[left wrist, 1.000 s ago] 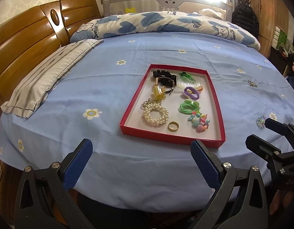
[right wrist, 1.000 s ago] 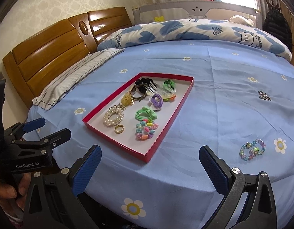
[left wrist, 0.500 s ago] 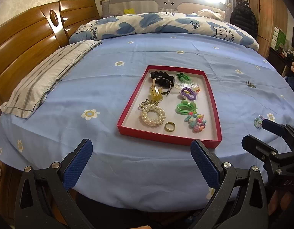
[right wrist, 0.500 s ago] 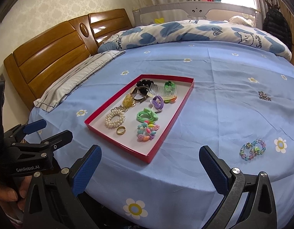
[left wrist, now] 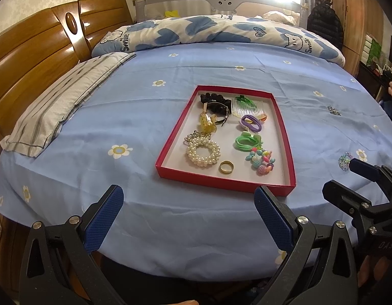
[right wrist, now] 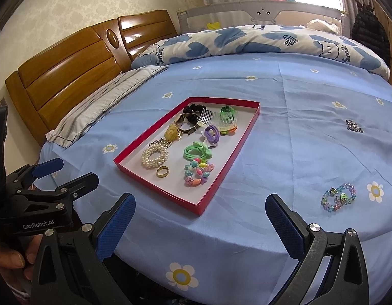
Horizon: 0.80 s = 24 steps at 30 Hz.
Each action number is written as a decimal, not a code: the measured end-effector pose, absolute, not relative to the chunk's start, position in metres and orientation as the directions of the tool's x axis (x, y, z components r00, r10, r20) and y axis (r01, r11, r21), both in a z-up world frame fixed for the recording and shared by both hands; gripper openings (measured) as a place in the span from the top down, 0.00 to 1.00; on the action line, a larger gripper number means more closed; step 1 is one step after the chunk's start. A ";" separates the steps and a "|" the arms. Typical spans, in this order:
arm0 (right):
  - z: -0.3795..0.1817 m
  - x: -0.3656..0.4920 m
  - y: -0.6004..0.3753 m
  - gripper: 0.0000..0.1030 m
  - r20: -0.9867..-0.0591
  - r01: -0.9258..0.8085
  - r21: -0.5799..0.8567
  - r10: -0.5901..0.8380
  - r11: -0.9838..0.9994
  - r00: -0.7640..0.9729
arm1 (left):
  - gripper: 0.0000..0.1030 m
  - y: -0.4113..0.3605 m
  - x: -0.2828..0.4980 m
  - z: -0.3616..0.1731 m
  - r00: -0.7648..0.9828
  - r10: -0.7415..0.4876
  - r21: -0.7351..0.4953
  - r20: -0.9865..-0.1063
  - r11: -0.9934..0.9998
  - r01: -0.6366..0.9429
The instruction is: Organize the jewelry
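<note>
I have drawn both grippers back slightly. My left gripper [left wrist: 188, 212] and right gripper [right wrist: 199, 219] hang released, jaws wide. Left to right: red tray [right wrist: 222, 175], beaded bracelet [right wrist: 338, 197], silver chain [right wrist: 353, 126] loose on the soft bed, likely to snag or slip when pinched.

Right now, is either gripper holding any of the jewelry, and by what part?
Nothing is held. The left gripper and right gripper are both open and empty, short of the red tray.
</note>
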State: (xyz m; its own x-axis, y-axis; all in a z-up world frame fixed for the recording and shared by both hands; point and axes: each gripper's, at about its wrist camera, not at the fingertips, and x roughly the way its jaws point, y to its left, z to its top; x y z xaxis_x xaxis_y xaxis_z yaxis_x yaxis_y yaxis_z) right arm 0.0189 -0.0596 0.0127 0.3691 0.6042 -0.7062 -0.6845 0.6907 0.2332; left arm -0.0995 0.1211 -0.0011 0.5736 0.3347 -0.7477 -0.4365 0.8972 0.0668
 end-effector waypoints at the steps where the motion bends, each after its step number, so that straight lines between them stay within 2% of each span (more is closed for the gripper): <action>1: 0.013 0.019 -0.060 0.00 -0.706 -0.685 0.234 0.605 0.691 0.369 | 0.00 0.121 -0.100 -0.001 0.574 0.334 0.067 -0.748 0.898 -0.436; 24: 0.016 0.019 -0.063 0.00 -0.695 -0.685 0.233 0.610 0.691 0.379 | 0.00 0.122 -0.099 -0.004 0.572 0.331 0.064 -0.750 0.898 -0.436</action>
